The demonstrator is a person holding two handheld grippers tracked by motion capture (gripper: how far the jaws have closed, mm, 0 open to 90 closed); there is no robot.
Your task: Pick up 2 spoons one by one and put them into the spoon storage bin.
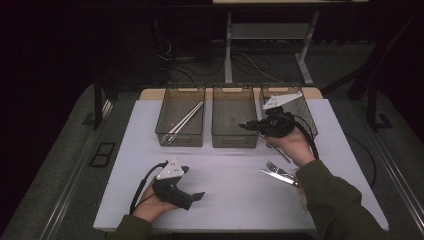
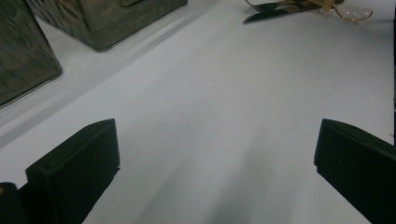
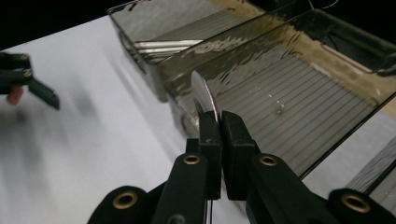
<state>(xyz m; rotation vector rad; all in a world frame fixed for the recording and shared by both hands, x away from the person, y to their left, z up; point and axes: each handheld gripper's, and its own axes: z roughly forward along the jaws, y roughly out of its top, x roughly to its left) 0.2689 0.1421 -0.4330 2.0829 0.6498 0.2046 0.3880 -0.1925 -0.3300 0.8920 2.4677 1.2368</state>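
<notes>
Right tongs (image 3: 218,122) pinch a spoon (image 3: 204,95) over middle bin (image 3: 299,107).

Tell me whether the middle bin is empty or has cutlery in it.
Empty: the middle bin shows only its bare ribbed floor, while the left bin holds long utensils. The right gripper holds a spoon at its near rim.

You have three bins (image 1: 234,141) side by side at the far edge; fork and knife (image 1: 278,173) lie near-right on the table (image 1: 230,195).
</notes>
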